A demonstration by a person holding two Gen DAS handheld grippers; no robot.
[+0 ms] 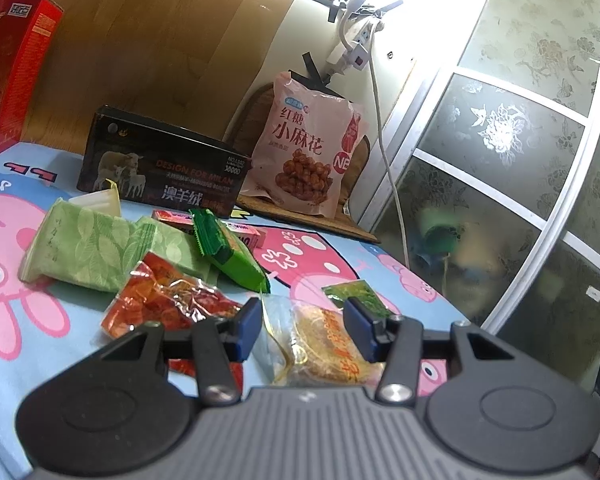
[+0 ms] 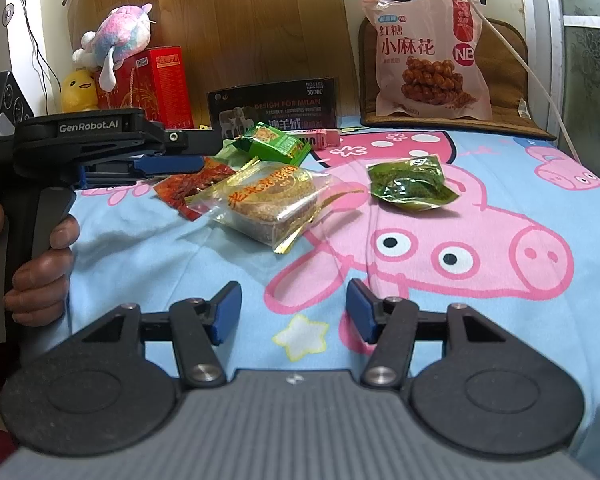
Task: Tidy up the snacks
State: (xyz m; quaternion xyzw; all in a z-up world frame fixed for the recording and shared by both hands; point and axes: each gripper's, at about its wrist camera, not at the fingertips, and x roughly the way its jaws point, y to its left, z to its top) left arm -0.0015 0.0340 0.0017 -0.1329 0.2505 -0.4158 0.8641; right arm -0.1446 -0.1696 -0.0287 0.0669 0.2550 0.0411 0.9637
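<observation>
1. Clear-wrapped pastry packet [image 2: 266, 200] lies on the cartoon bedsheet [image 2: 500, 300], touching the red snack packet [image 2: 188, 188].
2. Left gripper [image 1: 304, 326]: jaws apart, straddling the pastry, seemingly not clamped.
3. Right gripper [image 2: 294, 312]: jaws apart, empty, over bare sheet.
4. Step judged: pick-up pending; closing on the pastry required.

Red box [image 1: 8, 68] cut by left wrist view's left edge. Pastry packet [image 1: 320, 344]: near end hidden behind gripper body. Person's hand [image 2: 32, 264] cropped at frame edge. Frosted door [image 1: 500, 200] blurs whatever stands behind.
</observation>
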